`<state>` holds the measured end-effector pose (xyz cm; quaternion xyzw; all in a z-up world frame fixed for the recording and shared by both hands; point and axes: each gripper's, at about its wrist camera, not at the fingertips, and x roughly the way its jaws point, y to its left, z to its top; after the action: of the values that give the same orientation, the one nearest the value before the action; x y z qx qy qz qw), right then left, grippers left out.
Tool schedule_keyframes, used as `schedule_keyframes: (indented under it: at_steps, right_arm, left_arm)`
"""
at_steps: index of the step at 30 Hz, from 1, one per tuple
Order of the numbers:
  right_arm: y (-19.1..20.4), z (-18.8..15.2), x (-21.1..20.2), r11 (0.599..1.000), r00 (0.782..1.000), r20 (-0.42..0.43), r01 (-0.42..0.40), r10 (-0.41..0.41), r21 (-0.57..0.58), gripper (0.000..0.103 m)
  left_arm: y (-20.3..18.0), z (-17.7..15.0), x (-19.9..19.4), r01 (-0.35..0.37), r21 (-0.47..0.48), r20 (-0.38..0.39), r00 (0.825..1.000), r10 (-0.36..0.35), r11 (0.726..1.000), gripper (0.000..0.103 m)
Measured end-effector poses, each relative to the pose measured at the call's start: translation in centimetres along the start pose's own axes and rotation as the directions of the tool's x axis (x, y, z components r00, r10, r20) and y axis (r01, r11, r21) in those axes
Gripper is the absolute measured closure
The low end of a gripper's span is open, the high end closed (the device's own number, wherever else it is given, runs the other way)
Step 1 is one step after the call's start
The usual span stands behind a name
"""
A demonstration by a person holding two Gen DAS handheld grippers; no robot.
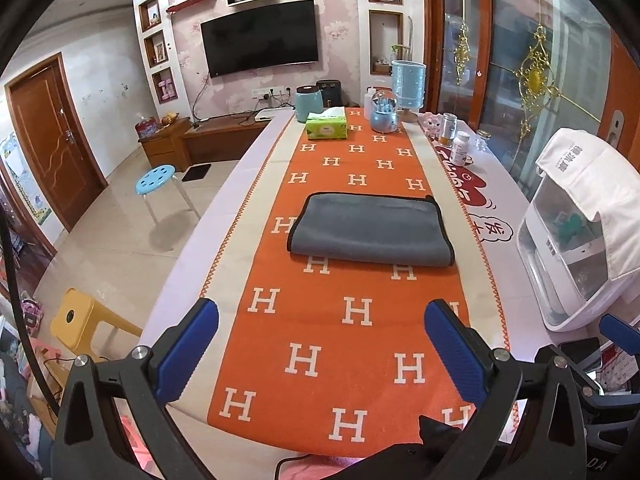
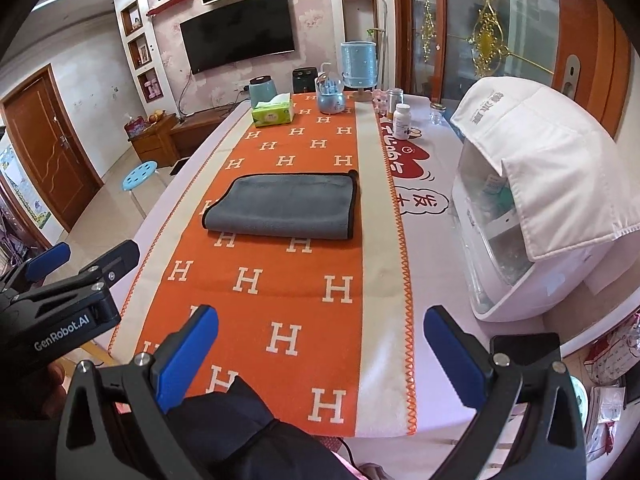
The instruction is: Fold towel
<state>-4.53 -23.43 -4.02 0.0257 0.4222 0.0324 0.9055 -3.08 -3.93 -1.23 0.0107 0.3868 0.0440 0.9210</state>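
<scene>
A grey towel with black trim lies folded flat on the orange H-patterned runner, its folded edge toward me. It also shows in the right wrist view. My left gripper is open and empty, held above the runner well short of the towel. My right gripper is open and empty, also back from the towel near the table's front. The left gripper shows at the left of the right wrist view.
A white appliance with a cloth cover stands at the table's right. A green tissue box, a teal canister, a blue globe and bottles stand at the far end. A blue stool and a yellow stool stand on the floor at left.
</scene>
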Motion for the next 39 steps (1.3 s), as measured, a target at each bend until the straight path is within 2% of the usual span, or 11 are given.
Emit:
schedule_keyframes:
  at_steps: [39]
  right_arm:
    - [1.0,-1.0,0.9,1.0,0.999,-0.04,-0.028,0.028,0.008,0.0]
  left_arm:
    - [0.2,-0.8,0.1,0.01,0.026,-0.012,1.0,-0.01,1.0,0.001]
